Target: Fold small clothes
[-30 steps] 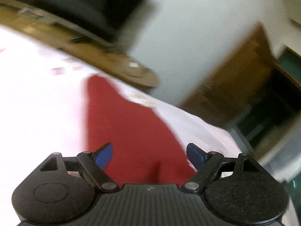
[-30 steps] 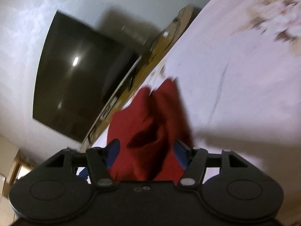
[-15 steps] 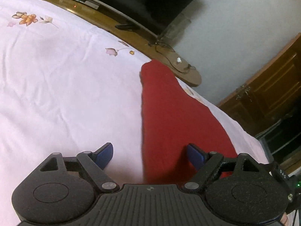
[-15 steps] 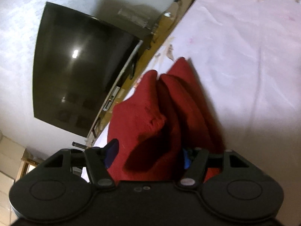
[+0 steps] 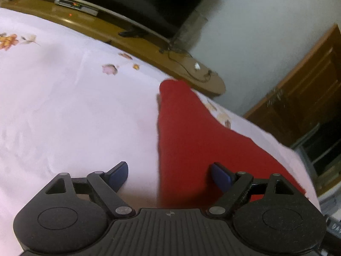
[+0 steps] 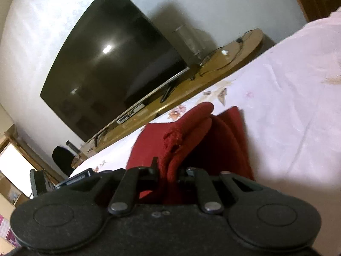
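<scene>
A red garment lies stretched out on the white flowered bed sheet. My left gripper hovers open low over its near end. Its right pad is above the red cloth and its left pad above the bare sheet, so the garment's left edge runs between them. In the right wrist view the red garment is bunched into a raised fold. My right gripper is closing its jaws on that fold, and the cloth is pinched between them, which hides the pads.
A long wooden TV stand runs along the bed's far edge, with a large dark TV on it and cables on its end. A wooden cabinet stands at the right. Bare sheet stretches to the right of the garment.
The right jaws have gone from wide apart around the bunched cloth to pinched on its fold, and that gripper has rolled and lifted a little. The left gripper drifted slightly lower, still open.
</scene>
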A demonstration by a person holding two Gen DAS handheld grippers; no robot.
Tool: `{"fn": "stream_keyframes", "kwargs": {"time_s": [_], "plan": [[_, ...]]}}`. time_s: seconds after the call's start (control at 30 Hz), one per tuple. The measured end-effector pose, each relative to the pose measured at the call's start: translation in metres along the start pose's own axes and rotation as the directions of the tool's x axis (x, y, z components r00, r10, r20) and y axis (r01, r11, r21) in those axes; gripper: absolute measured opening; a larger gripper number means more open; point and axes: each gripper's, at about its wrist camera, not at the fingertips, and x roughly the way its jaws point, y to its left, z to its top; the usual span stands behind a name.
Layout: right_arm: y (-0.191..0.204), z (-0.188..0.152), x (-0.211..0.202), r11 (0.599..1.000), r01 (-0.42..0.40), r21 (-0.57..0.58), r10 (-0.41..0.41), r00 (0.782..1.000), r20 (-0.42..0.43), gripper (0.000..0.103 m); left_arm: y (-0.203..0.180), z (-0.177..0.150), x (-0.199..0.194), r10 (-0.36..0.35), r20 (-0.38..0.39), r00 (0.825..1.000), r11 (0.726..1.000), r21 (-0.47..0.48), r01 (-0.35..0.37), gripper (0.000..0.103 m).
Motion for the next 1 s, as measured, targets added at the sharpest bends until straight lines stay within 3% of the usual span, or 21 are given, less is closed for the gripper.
{"fn": "stream_keyframes", "kwargs": {"time_s": [0.13,0.23,0.37,0.5,0.63,0.7,0.87,1.0], "plan": [[-0.037,-0.022,0.016,0.992,0.087,0.093,-0.081,0.994,-0.072,0.013,-0.005,-0.002,0.012,0.021,-0.041,0.999,0.998,0.054,-0.019,0.085],[-0.05,-0.028,0.016,0.988,0.054,0.142,-0.042,0.995,-0.09,0.015,-0.005,0.002,0.011,0.022,-0.051,0.998,0.998,0.064,-0.018,0.086],[-0.053,-0.01,0.004,0.991,0.005,0.137,-0.001,1.0,-0.025,0.036,-0.006,0.008,0.005,0.035,-0.032,0.999,0.996,0.082,-0.033,0.086],[-0.064,0.018,0.02,0.984,-0.041,0.171,0.047,0.998,-0.03,0.038,-0.002,0.01,0.005,0.029,-0.019,0.999,0.998,0.063,-0.028,0.086],[-0.067,0.036,0.054,0.989,-0.024,0.149,0.041,0.993,-0.114,0.037,-0.001,0.01,0.011,0.034,-0.026,0.999,0.997,0.071,-0.032,0.086],[-0.058,0.038,0.06,0.995,-0.021,0.101,0.034,0.991,-0.128,0.038,-0.001,0.011,0.012,0.036,-0.029,0.999,0.997,0.076,-0.034,0.086],[-0.031,0.033,0.068,0.99,0.073,-0.123,-0.09,0.986,-0.14,0.017,-0.004,0.012,0.014,0.039,-0.029,0.999,0.997,0.072,-0.037,0.086],[-0.012,0.032,0.051,0.969,0.096,-0.225,-0.115,0.991,-0.072,0.011,-0.013,0.014,0.01,0.006,-0.002,1.0,0.997,0.073,-0.006,0.086]]}}
